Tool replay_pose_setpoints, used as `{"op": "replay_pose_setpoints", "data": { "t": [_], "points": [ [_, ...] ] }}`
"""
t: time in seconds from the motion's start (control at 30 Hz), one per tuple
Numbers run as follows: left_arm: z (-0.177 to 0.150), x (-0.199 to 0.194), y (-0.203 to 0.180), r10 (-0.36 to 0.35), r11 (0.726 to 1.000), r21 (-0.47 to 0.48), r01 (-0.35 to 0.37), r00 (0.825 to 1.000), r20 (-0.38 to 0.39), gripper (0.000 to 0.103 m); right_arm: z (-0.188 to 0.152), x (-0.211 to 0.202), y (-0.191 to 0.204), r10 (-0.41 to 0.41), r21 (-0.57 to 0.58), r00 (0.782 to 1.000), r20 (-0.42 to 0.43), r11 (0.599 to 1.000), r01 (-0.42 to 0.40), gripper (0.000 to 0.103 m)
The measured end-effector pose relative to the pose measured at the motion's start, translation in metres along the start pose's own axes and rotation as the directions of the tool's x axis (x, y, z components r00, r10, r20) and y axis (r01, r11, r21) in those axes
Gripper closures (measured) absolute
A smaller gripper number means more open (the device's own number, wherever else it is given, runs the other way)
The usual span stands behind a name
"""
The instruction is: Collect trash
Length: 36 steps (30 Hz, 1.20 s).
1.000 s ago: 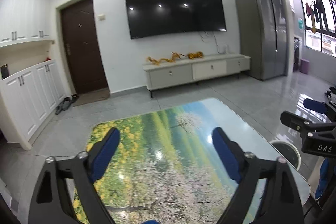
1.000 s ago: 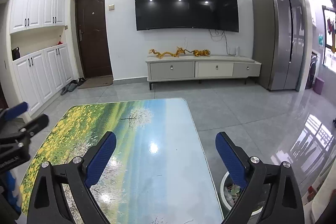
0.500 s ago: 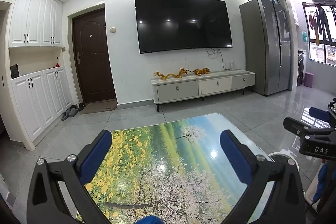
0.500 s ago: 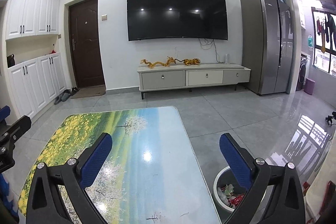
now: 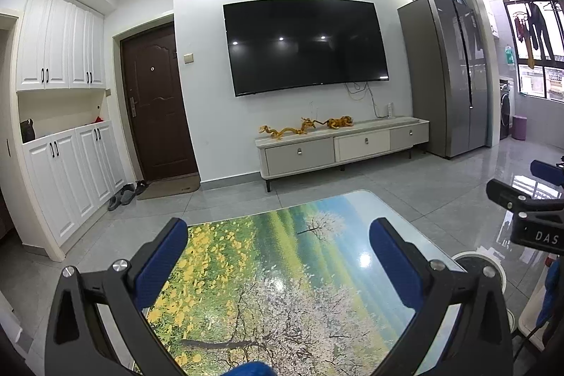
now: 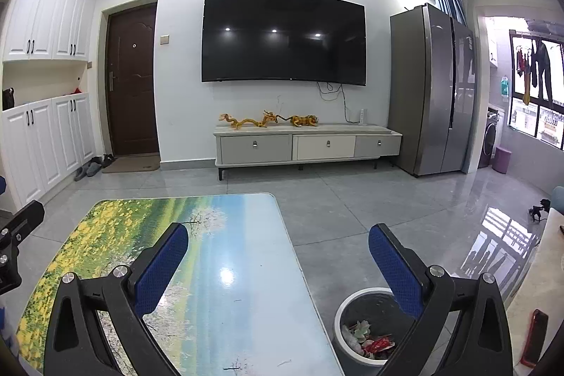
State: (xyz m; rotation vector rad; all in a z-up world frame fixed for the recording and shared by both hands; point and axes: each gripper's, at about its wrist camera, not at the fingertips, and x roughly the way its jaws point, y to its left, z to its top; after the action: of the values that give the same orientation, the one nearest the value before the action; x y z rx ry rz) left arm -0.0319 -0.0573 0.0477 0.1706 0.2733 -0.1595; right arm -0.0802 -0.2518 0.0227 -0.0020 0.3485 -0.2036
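Over the near end of a low table [image 5: 282,270] printed with a landscape of yellow flowers, a blossoming tree and blue sky, both grippers hang with nothing between their blue pads. The left gripper [image 5: 278,256] has its jaws spread as wide as they go, having just finished opening, and only the glossy tabletop shows in the gap. The right gripper [image 6: 278,256] stands the same way, jaws just opened fully and empty, poised over the table's right edge. The tabletop itself carries no loose items in either view.

On the grey tiled floor just beside the table's near right corner sits a round trash bin [image 6: 340,323] with a pale rim and dark inside. The collected trash [image 6: 366,339] lies at its bottom: crumpled red, white and pale green scraps, partly hidden behind the right gripper's finger. In the left wrist view only the bin's rim peeks out past the table's right edge.

Beyond the far edge of the table stand a wall-mounted television [image 6: 283,36], a low drawer cabinet [image 6: 306,145] bearing golden dragon figurines [image 6: 268,120], a dark door [image 6: 132,80] and a grey refrigerator [image 6: 431,87].
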Motion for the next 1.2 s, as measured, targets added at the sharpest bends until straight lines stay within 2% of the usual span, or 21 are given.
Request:
{"op": "replay_pose_setpoints", "data": {
  "t": [0.33,0.5,1.2],
  "points": [
    [-0.005,0.001,0.0,0.009,1.0,-0.021,-0.009,1.0,0.0,0.0,-0.005,0.012,0.003,-0.095,-0.024,0.994,-0.06,0.995,0.094,0.0],
    [-0.006,0.002,0.002,0.03,0.999,-0.02,-0.03,1.0,-0.001,0.0,-0.004,0.008,0.005,-0.154,-0.051,0.987,-0.043,0.987,0.152,0.0],
    [-0.006,0.001,0.006,0.055,0.998,-0.015,-0.055,0.998,0.011,0.0,-0.006,-0.006,-0.007,-0.179,-0.039,0.984,-0.008,0.983,0.179,0.0]
  ]
}}
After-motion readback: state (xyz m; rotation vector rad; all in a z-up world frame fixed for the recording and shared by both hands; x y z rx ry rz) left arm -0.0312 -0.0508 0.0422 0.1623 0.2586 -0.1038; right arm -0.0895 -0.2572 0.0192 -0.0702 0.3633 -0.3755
